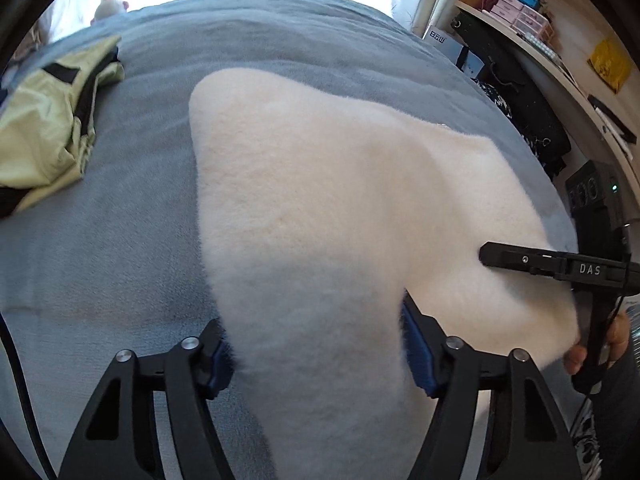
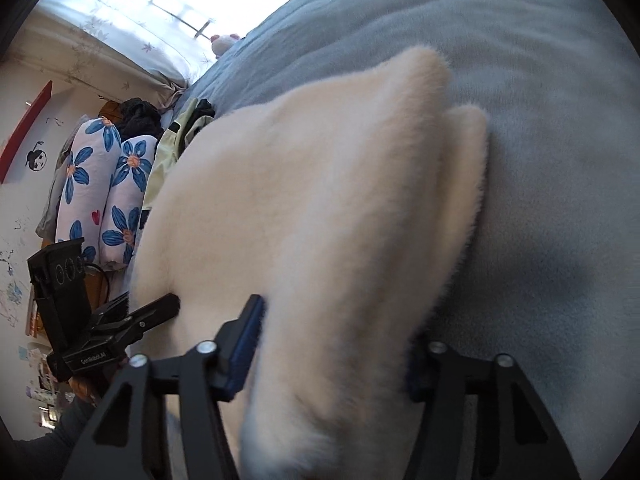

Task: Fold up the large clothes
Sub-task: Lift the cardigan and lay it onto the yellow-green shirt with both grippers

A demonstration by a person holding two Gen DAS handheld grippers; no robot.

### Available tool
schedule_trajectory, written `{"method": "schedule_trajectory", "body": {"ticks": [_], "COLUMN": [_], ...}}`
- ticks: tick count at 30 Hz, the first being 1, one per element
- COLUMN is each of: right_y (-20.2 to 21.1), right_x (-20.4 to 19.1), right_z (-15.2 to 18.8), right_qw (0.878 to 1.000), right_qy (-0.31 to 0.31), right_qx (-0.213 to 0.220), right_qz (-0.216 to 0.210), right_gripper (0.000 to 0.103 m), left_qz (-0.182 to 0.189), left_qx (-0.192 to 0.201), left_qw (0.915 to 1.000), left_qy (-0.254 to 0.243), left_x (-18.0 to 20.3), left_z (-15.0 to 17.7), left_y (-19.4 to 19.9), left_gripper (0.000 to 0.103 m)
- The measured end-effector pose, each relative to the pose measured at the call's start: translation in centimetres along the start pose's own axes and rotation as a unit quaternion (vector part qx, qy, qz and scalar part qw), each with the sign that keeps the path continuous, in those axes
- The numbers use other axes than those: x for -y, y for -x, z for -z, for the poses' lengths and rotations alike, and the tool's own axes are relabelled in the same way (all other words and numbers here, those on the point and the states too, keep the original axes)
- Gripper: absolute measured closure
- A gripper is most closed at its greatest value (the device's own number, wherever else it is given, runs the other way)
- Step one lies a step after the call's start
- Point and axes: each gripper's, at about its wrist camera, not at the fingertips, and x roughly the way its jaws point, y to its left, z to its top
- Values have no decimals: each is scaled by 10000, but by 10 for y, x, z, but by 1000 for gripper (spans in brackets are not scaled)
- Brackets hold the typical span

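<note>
On the grey bed [image 1: 120,220], both tools, left [image 1: 316,344] and right [image 2: 332,344], are pinching the white fleece garment's [image 1: 320,200] near edge, with bare blanket lying around it.

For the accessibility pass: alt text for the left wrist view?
The left gripper pinches a fluffy white garment lying on a grey-blue bedspread. The right gripper reaches in from the right; a pale green garment lies crumpled far left.

Left gripper [image 1: 316,344] fingers [image 1: 418,344] clamp white fleece [image 1: 320,200] — blue bedspread [image 1: 120,220] (beneath).
</note>
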Motion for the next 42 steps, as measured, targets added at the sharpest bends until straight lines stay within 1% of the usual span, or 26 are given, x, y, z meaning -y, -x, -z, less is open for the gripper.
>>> {"method": "schedule_trajectory", "body": {"ticks": [3, 6, 10, 14, 19, 22, 25, 29, 34, 38, 42], "right_y": [7, 14, 20, 23, 20, 18, 13, 1, -22, -43, -69], "right_x": [-12, -24, -46, -73, -115, -145, -179, -226, -280, -313, -340], "right_z": [0, 2, 8, 17, 24, 26, 21, 6, -31, -66, -104], "right_qw": [9998, 9997, 9993, 9989, 9982, 9969, 9948, 9910, 9853, 9821, 9802], "right_qy": [107, 108, 226, 361, 492, 635, 804, 1024, 1269, 1334, 1365], "right_qx": [126, 208, 281, 307, 324, 382, 457, 552, 684, 791, 876], "right_qz": [134, 101, 88, 50, -118, -264, -431, -657, -914, -1065, -1132], "right_gripper": [56, 57, 57, 57, 57, 57, 58, 58, 58, 58, 58], "left_qz": [-129, -243, -296, -326, -421, -535, -684, -955, -1255, -1423, -1527], "left_qx": [117, 207, 260, 301, 432, 564, 717, 942, 1206, 1372, 1472], "left_qw": [9998, 9993, 9988, 9985, 9978, 9968, 9950, 9909, 9847, 9803, 9772], "left_qy": [-87, -199, -285, -313, -258, -201, -133, -60, -24, -9, -35], "left_x": [6, 9, 5, -6, -27, -44, -65, -100, -152, -195, -234], "left_z": [-4, -8, -4, 8, 22, 30, 32, 23, -2, -36, -74], "left_y": [9, 21, 43, 70, 110, 141, 171, 210, 247, 264, 268], "left_gripper": [39, 40, 41, 43, 43, 43, 43, 43, 43, 43, 43]}}
